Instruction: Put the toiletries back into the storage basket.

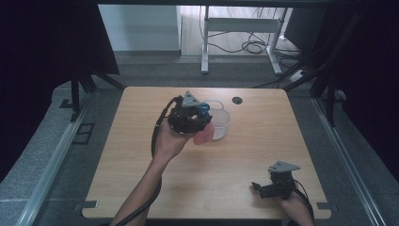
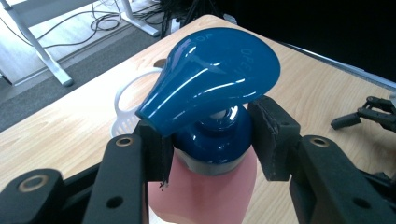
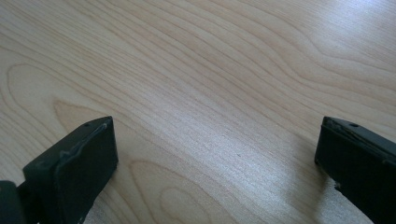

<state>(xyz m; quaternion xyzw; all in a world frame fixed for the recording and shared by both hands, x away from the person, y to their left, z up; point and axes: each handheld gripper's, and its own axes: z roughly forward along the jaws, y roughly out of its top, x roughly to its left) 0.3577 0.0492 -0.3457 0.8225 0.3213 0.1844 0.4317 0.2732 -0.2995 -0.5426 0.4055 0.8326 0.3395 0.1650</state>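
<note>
A pink bottle [image 1: 203, 136] with a glossy blue pump top [image 2: 210, 79] hangs above the wooden table [image 1: 141, 155], held in the air. My left gripper [image 1: 195, 121] is shut on its blue collar [image 2: 212, 142], one pad on each side. In the left gripper view the pink body [image 2: 201, 191] drops away below the jaws. Just behind the bottle stands a clear plastic basket [image 1: 220, 123]. My right gripper [image 1: 263, 188] rests low at the table's front right, its jaws wide apart over bare wood with nothing between the pads [image 3: 84, 158].
A round cable hole [image 1: 237, 100] sits in the table near the far edge. Beyond the table are a white desk frame [image 1: 235, 28] and loose cables on the floor. Dark curtains close in both sides.
</note>
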